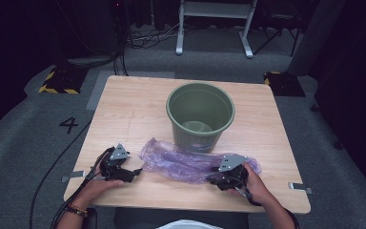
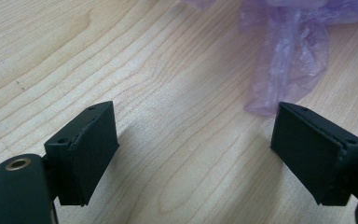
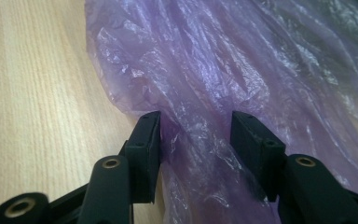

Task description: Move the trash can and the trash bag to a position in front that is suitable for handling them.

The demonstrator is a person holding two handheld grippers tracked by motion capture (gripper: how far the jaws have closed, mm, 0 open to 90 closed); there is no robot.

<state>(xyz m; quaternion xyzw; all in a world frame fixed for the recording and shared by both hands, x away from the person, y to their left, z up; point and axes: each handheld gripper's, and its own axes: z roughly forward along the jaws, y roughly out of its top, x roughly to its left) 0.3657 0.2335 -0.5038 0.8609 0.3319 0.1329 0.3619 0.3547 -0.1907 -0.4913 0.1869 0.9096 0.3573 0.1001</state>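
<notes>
At five o'clock from the bin (image 1: 200, 114), right gripper (image 3: 196, 135) jaws straddle the bag (image 3: 242, 70), half-closed; thin film may slip free. Left gripper (image 2: 193, 144) gapes empty.

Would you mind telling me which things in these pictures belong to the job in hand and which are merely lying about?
In the job:
- purple plastic bag, a fold of it between the right gripper's half-closed jaws
- green bin behind it, on the wooden table
- left gripper, open beside the bag's end

Lying about:
- white frame on the floor
- floor cables
</notes>
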